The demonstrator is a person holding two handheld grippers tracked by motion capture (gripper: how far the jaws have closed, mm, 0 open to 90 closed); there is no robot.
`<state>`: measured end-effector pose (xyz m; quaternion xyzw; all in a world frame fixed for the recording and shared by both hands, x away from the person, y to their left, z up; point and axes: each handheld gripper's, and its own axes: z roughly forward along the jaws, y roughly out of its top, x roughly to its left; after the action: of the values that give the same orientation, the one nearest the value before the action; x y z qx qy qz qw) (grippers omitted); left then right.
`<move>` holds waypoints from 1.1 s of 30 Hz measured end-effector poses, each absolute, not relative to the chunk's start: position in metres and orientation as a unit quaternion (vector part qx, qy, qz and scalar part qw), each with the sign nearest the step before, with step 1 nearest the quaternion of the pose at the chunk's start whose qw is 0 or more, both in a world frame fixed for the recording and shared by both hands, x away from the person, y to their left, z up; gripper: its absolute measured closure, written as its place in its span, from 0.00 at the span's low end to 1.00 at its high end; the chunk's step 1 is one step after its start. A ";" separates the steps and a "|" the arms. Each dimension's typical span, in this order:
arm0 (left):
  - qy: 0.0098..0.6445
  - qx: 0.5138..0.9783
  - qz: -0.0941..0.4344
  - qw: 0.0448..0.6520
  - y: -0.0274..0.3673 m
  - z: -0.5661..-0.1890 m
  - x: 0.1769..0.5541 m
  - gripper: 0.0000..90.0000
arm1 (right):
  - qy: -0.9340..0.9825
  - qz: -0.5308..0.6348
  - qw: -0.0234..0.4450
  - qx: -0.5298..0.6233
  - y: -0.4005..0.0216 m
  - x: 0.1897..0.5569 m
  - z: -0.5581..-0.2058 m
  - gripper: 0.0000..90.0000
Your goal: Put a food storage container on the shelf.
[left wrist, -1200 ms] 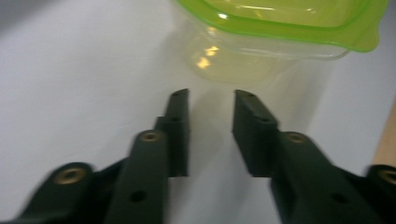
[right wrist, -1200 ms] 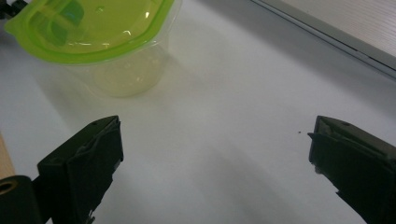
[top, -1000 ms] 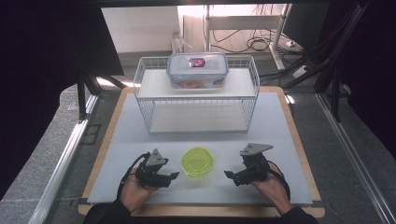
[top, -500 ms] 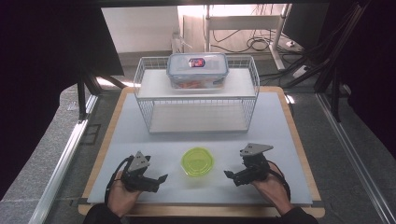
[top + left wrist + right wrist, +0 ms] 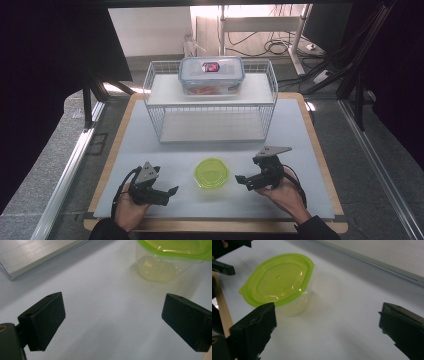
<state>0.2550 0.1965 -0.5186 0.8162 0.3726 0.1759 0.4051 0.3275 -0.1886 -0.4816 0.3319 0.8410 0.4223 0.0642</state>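
A small clear tub with a lime-green lid [image 5: 211, 172] stands on the white mat near the front edge, between both grippers. My left gripper [image 5: 169, 193] lies to its left and points toward it. In the left gripper view, the left gripper [image 5: 112, 322] is open; its jaws have just been opening, and only bare mat lies between them. The tub [image 5: 172, 255] sits ahead and to the right. My right gripper [image 5: 243, 181] rests just right of the tub. The right gripper [image 5: 327, 330] is open and holds nothing, with the tub [image 5: 277, 280] ahead on the left.
A white wire rack [image 5: 210, 117] stands at the back of the mat. On its top shelf sits a clear box with a blue-rimmed lid [image 5: 211, 75]. The mat [image 5: 300, 130] lies on a wooden board. Dark frames and cables flank the table.
My left hand and its gripper have drawn back to the left, away from the green-lidded tub. The right hand and the tub have kept still.
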 end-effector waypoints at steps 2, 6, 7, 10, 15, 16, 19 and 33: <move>0.374 0.815 0.173 0.407 0.197 -0.519 0.255 0.06 | 0.838 0.426 0.055 0.336 -0.187 0.331 -0.480 0.06; 0.375 0.815 0.169 0.408 0.197 -0.520 0.256 0.06 | 0.832 0.436 0.039 0.341 -0.183 0.339 -0.476 0.13; 0.375 0.815 0.168 0.407 0.197 -0.520 0.256 0.06 | 0.833 0.435 0.033 0.341 -0.182 0.340 -0.475 0.14; 0.372 0.818 0.167 0.406 0.197 -0.521 0.256 0.06 | 0.832 0.436 0.027 0.343 -0.177 0.345 -0.475 0.20; 0.368 0.820 0.166 0.405 0.196 -0.521 0.256 0.06 | 0.834 0.433 0.010 0.342 -0.166 0.351 -0.474 0.32; 0.367 0.821 0.166 0.405 0.196 -0.522 0.256 0.06 | 0.834 0.433 0.005 0.342 -0.164 0.352 -0.473 0.34; 0.362 0.824 0.166 0.403 0.195 -0.522 0.256 0.07 | 0.836 0.431 -0.006 0.341 -0.158 0.356 -0.474 0.41; 0.352 0.830 0.171 0.396 0.192 -0.523 0.255 0.07 | 0.839 0.411 -0.079 0.348 -0.140 0.379 -0.490 0.69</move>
<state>0.2549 0.1925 -0.5226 0.8303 0.3525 0.1711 0.3964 0.3787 -0.1401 -0.4904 0.3484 0.8386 0.4113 -0.0793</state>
